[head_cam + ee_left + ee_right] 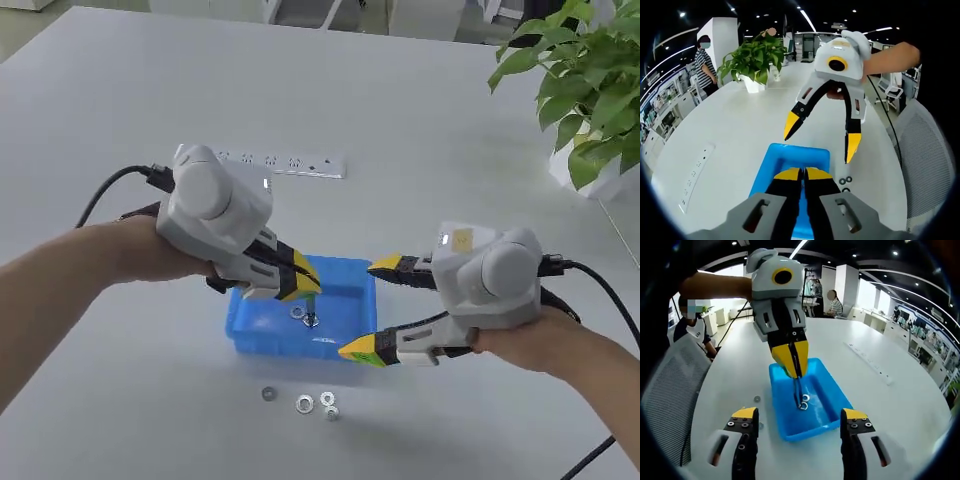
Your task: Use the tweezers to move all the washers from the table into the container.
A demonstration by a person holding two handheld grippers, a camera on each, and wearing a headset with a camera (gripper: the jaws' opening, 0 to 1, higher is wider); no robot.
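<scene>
The left hand-held gripper (300, 283) is closed on the tweezers (798, 390), which point down into the blue container (290, 345). Their tips are at the floor of it, right by two or so washers (803, 401) lying inside. Whether the tips are pinching one of these or have let it go, I cannot tell. The right hand-held gripper (362, 308) stands wide open and holds nothing, just beside the container's far side. Out on the bench (120, 100), just in front of the container, lie about four more washers (305, 403), close together. The task looks roughly a third done: a couple are in, and the loose group remains to be picked up and carried over.
</scene>
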